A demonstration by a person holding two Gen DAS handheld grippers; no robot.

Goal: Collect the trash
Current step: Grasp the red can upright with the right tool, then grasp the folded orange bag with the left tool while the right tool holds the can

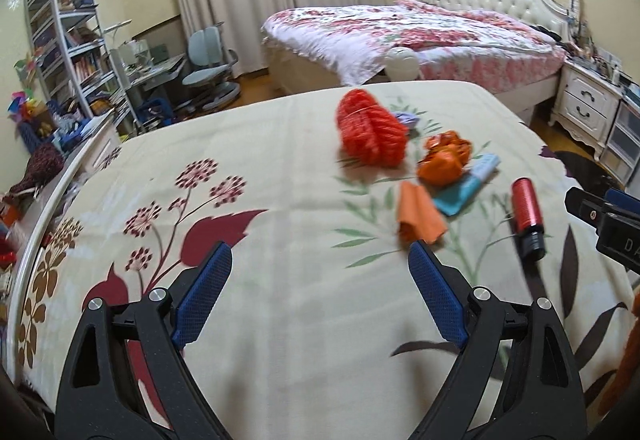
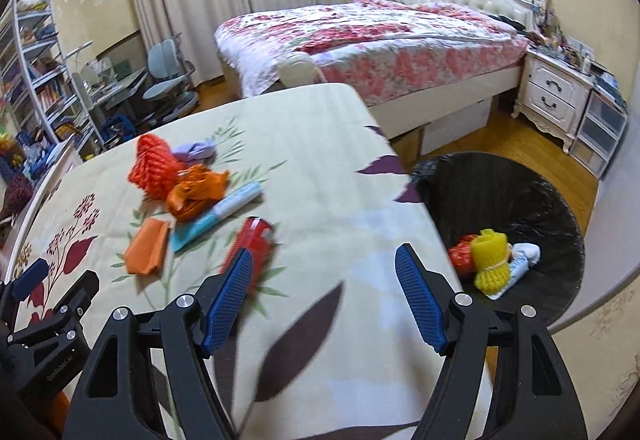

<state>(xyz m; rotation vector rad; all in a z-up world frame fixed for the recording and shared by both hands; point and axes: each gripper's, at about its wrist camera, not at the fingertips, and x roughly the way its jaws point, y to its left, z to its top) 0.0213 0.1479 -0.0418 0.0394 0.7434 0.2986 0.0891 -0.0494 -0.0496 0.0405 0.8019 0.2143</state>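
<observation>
Left wrist view: left gripper (image 1: 320, 252) at bottom centre, blue-padded fingers (image 1: 204, 300) spread wide, nothing btwn them, just the flowered cloth of the desk (image 1: 248, 168) below. Trash sits upper right of centre on the cloth: red foam net (image 1: 370, 130) furthest back w/ a bit of lilac paper (image 1: 406, 119) behind it, crumpled orange wrapper (image 1: 444, 158) just right of the net, light-blue wrapper (image 1: 468, 186) touching the orange one, folded orange paper (image 1: 420, 216) nearest, just above the right finger's tip. Red cylinder w/ black cap (image 1: 527, 214) lies at right, apart from the pile. Right gripper (image 1: 600, 216) pokes in at the right edge; its opening can't be judged in this view. Bed w/ floral quilt (image 1: 420, 36) in the upper right bkgd. Picture is motion-blurred.

Right wrist view: right gripper (image 2: 324, 256) bottom centre, fingers apart, gripping nothing; they hang over the desk's right edge. Same pile at left of centre: net (image 2: 152, 164), lilac paper (image 2: 196, 151), orange wrapper (image 2: 196, 192), blue wrapper (image 2: 224, 212), orange paper (image 2: 148, 246). Red cylinder (image 2: 256, 236) just behind the left finger tip, blurred. Black-lined bin (image 2: 500, 192) on the floor at right, beside the desk; inside lie a yellow foam net (image 2: 490, 260), a red piece (image 2: 462, 254), a white-blue wrapper (image 2: 524, 258). Left gripper (image 2: 48, 292) shows at lower left edge.
</observation>
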